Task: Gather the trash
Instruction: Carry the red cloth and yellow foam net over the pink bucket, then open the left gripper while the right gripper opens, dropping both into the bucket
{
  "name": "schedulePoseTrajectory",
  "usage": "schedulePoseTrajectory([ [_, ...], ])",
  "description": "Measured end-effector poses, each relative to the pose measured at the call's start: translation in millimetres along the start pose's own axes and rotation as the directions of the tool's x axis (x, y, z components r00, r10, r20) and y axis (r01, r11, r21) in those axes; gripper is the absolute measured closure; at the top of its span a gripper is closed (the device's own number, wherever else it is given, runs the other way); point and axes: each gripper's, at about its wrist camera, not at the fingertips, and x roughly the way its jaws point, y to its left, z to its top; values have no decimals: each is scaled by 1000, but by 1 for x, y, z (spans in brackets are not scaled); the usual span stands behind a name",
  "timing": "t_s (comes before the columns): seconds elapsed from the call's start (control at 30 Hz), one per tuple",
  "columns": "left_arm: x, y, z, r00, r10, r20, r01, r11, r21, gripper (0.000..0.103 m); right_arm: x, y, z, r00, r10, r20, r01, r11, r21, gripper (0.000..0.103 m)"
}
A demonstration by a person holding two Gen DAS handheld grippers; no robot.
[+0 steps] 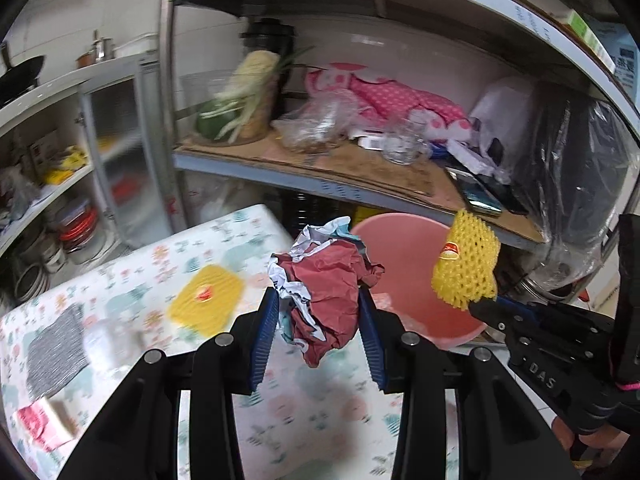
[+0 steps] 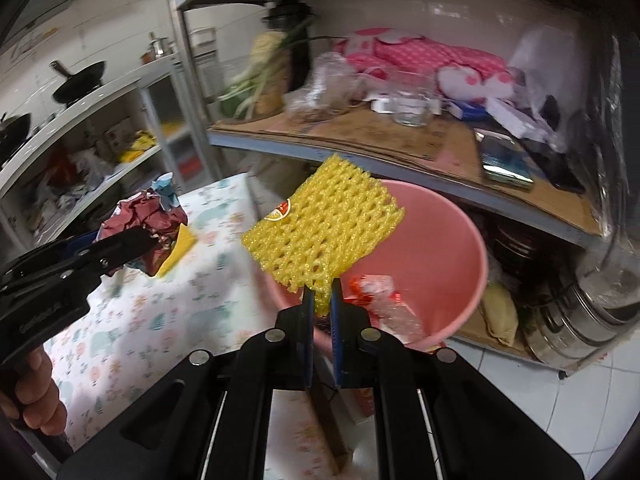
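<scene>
left gripper (image 1: 318, 308) clamped on crumpled red-and-white paper wad (image 1: 324, 280) above table's far edge | right gripper (image 2: 322, 300) pinching yellow foam fruit net (image 2: 324, 232) over pink plastic bucket (image 2: 448, 240) | advice: centre both over bucket before releasing

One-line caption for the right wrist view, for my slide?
Right gripper holds yellow foam net over pink bucket.

Ahead of me stands a metal shelf rack (image 1: 280, 178) lined with cardboard, against a white tiled wall (image 2: 460, 12). My bench (image 1: 132, 280) wears a floral cloth. White floor tiles (image 2: 592, 412) lie to the right.
</scene>
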Motion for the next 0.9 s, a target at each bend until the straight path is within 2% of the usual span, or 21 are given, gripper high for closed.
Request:
schedulePoseTrajectory([
  [0.4, 62, -53, 14, 996, -67, -55, 70, 995, 69, 64, 35, -32, -1, 995, -77, -70, 79, 996, 30, 95],
  [0.9, 111, -68, 9, 988, -100, -117, 109, 991, 76, 63, 63, -47, -4, 987, -110, -119, 117, 992, 47, 95],
])
